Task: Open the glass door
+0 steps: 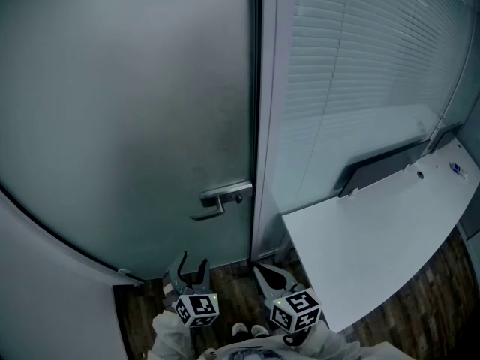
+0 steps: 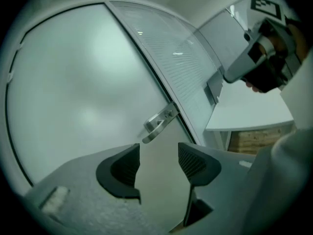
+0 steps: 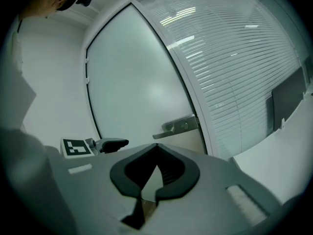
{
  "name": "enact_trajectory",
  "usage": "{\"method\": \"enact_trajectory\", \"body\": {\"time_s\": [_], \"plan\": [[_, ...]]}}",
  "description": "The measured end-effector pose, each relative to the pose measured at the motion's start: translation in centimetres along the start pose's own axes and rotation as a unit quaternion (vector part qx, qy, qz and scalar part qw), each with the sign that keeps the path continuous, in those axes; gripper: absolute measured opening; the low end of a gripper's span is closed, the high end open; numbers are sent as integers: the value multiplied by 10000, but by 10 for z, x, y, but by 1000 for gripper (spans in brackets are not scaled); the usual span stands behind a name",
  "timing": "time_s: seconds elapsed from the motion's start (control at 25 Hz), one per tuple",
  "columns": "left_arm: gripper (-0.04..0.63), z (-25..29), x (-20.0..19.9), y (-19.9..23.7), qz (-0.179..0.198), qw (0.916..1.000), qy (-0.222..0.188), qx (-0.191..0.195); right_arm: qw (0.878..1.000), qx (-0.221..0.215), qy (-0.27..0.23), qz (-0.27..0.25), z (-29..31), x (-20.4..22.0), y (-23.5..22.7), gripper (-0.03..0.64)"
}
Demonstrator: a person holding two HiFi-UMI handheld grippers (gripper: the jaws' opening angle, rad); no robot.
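Observation:
The frosted glass door point(image 1: 127, 111) stands closed in its frame, with a silver lever handle point(image 1: 221, 199) at its right edge. My left gripper point(image 1: 191, 265) is low in front of the door, below the handle and apart from it, open with nothing between its fingers. In the left gripper view the handle point(image 2: 159, 123) shows just above the gap of the left gripper point(image 2: 159, 155). My right gripper point(image 1: 270, 274) hangs beside it, to the right, shut and empty. The right gripper view shows the handle point(image 3: 178, 127) beyond the right gripper point(image 3: 156, 148).
A glass wall with white blinds point(image 1: 352, 66) runs right of the door frame. A white desk point(image 1: 375, 238) with a dark panel point(image 1: 382, 167) along its back edge juts out close to my right gripper. Dark wood floor point(image 1: 232, 287) lies below. A white wall point(image 1: 45, 306) stands at left.

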State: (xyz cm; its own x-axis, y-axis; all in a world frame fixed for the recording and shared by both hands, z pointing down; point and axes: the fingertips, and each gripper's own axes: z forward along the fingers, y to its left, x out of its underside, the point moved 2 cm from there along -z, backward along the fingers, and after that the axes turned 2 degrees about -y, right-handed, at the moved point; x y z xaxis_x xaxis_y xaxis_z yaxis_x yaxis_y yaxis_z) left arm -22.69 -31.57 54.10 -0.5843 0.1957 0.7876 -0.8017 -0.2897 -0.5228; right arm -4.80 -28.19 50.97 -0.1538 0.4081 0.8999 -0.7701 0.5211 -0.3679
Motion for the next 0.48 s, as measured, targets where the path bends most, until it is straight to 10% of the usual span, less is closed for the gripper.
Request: {"method": "enact_trajectory", "body": {"time_s": [0.48], "plan": [[252, 88, 41, 31, 2259, 9729, 90, -495, 9978, 653, 51, -18, -14, 11, -27, 5]]}}
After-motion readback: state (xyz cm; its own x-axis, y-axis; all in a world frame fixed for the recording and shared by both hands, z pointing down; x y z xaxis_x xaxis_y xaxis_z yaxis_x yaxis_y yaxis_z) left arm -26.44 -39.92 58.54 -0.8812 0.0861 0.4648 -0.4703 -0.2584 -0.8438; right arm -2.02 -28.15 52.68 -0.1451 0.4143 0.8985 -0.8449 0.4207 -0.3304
